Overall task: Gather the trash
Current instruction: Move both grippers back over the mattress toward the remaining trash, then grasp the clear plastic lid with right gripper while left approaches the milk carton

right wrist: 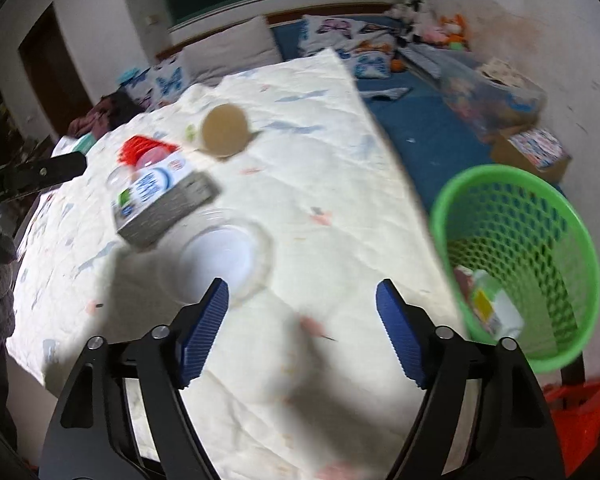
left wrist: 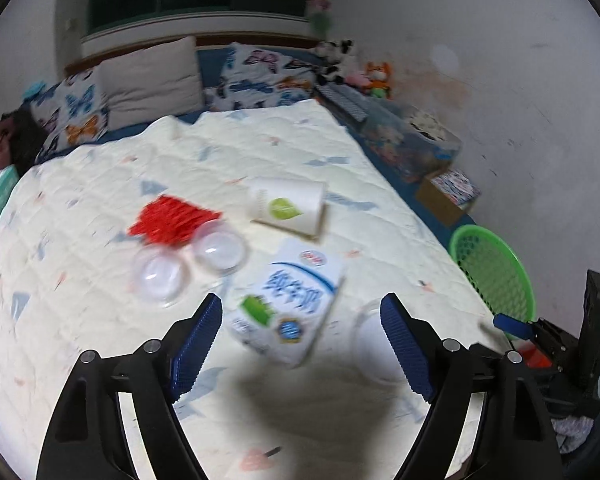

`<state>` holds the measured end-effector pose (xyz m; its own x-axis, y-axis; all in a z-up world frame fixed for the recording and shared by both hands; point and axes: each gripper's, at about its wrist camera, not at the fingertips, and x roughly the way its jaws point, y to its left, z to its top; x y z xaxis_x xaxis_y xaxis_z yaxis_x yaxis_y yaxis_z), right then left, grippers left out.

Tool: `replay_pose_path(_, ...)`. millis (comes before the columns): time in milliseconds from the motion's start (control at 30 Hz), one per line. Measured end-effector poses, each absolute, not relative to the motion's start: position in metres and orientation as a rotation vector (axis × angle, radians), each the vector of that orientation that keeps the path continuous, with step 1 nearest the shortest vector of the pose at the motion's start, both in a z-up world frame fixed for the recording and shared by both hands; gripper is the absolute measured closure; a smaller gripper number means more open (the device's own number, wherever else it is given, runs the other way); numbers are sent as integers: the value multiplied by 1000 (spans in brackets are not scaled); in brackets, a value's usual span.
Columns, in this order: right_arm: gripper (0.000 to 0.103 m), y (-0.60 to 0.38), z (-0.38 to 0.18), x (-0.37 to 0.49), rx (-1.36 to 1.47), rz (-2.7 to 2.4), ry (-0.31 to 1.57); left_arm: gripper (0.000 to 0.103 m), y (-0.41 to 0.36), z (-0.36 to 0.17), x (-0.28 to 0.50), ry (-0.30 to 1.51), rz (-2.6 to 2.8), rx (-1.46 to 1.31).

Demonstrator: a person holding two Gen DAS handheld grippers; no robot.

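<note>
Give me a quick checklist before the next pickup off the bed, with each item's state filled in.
1. Left gripper open, nothing held: ok.
2. Right gripper open, nothing held: ok.
3. Milk carton lies ahead of the left gripper, unobstructed: ok.
4. Clear lid lies ahead of the right gripper: ok.
5. Green basket beside the bed has room: ok.
6. Sharp view for aiming: not ok, both views blurred.

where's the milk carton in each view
Left wrist: the milk carton lies lower centre, just beyond the open fingers.
Right wrist: the milk carton sits left of centre, tilted, near the clear lid.
Shared landmark: the green basket, at the right in both.
</note>
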<state>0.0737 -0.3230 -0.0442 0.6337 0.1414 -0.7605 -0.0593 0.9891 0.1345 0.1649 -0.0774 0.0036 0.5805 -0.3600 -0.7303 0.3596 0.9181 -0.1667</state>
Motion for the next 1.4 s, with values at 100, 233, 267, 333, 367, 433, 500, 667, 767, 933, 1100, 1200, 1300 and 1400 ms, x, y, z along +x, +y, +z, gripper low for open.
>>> replay_pose_path(100, 17, -304, -48, 82, 61, 154, 887, 23, -63, -2, 166, 857, -380, -13)
replay_pose_path(233, 13, -284, -58, 95, 20, 198, 905, 23, -51, -12, 169, 882, -356, -41)
replay_pose_path(267, 13, -282, -60, 97, 15, 204, 911, 23, -51, -14, 170, 887, -352, -42)
replay_pose_path(333, 12, -275, -66, 103, -8, 218, 925, 23, -49, -19, 170, 901, -350, -40)
replay_pose_path(367, 11, -272, -69, 106, -19, 221, 931, 23, -48, -22, 171, 907, -347, -40)
replay_pose_path(433, 10, -267, -74, 111, -38, 225, 943, 23, -46, -27, 171, 915, -348, -44)
replay_pose_path(500, 9, -263, -78, 113, -53, 227, 951, 22, -46, -29, 172, 919, -348, -41)
replay_pose_path(667, 5, -262, -81, 119, -58, 234, 964, 21, -47, -33, 174, 922, -347, -33)
replay_pose_path(767, 5, -261, -82, 120, -64, 231, 961, 21, -47, -33, 176, 924, -349, -32)
replay_pose_path(933, 4, -253, -82, 121, -97, 239, 954, 21, -48, -36, 179, 932, -352, -16)
replay_pose_path(1100, 4, -245, -92, 125, -169, 203, 958, 20, -54, -40, 181, 934, -365, 8)
replay_pose_path(1200, 4, -245, -95, 127, -164, 192, 961, 19, -58, -42, 181, 934, -378, 31)
replay_pose_path(1300, 8, -249, -94, 129, -136, 192, 963, 19, -64, -44, 183, 934, -392, 63)
replay_pose_path(1400, 12, -252, -93, 131, -117, 198, 974, 15, -70, -47, 186, 938, -406, 90)
